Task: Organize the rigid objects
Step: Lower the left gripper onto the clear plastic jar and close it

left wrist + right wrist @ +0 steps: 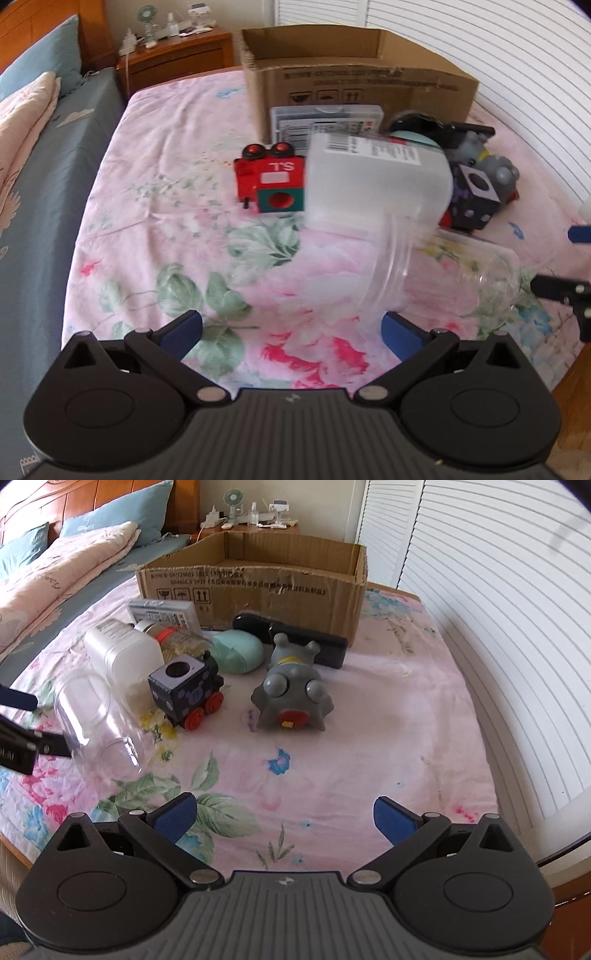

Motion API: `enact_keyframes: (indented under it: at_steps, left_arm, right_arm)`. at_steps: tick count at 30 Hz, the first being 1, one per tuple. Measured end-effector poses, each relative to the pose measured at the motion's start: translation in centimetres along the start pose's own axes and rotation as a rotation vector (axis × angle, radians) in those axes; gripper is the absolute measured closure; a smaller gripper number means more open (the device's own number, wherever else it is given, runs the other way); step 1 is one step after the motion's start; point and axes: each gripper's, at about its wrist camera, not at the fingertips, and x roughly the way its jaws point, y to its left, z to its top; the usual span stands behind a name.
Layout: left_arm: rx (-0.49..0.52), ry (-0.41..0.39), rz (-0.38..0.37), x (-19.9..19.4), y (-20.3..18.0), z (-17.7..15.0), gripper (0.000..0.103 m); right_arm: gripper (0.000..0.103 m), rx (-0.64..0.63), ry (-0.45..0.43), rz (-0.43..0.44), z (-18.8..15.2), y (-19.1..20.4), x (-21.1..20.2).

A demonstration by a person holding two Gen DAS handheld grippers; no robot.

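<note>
Left gripper [291, 330]: fingers spread wide, nothing between them, low over the flowered bedspread [166, 229]. Right gripper [282, 818]: fingers likewise wide apart and empty, above bare cloth.

Nearest object: clear jar [98, 725] on its side, just ahead of the left gripper's right finger. Its far end touches a white plastic jar [373, 181], also lying down, barcode label up.

Left of the white jar, touching or almost touching it: red toy train block [271, 179], tipped over, wheels pointing away.

Right of the jars: dark toy train car [186, 690] with red wheels, upright. Near it, a grey toy figure [291, 692] lying down. Behind these: mint-green oval case [238, 651], a black flat device [314, 642], a small glass jar [173, 637] with a red band.

Farther: flat clear plastic case [325, 123] against the front wall of the open cardboard box [258, 587]. Box interior not visible.

Beyond: wooden nightstand [177, 55] with a small fan [146, 16].
</note>
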Motion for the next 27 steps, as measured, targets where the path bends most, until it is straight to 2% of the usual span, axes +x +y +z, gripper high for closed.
enact_keyframes:
  at_steps: [2, 7, 10, 16, 27]
  left_arm:
    - [0.004, 0.001, -0.023, -0.3, -0.2, -0.3, 0.001]
    - [0.051, -0.001, -0.164, -1.3, -1.9, -1.3, 0.001]
    - [0.089, -0.007, -0.188, -1.3, -3.6, -1.3, 0.001]
    - [0.174, -0.024, -0.125, -0.7, -5.8, -1.3, 0.001]
    - [0.169, -0.066, -0.118, -0.2, -6.9, -0.6, 0.001]
  right_arm:
    - [0.0, -0.017, 0.01, -0.005, -0.2, 0.2, 0.3]
    - [0.0, -0.005, 0.014, 0.031, -0.6, -0.4, 0.6]
    - [0.0, 0.012, 0.004, 0.052, -0.9, -0.9, 0.7]
    - [0.0, -0.003, -0.015, 0.065, -1.3, -1.0, 0.6]
    - [0.0, -0.013, -0.078, 0.075, -2.1, -1.1, 0.4]
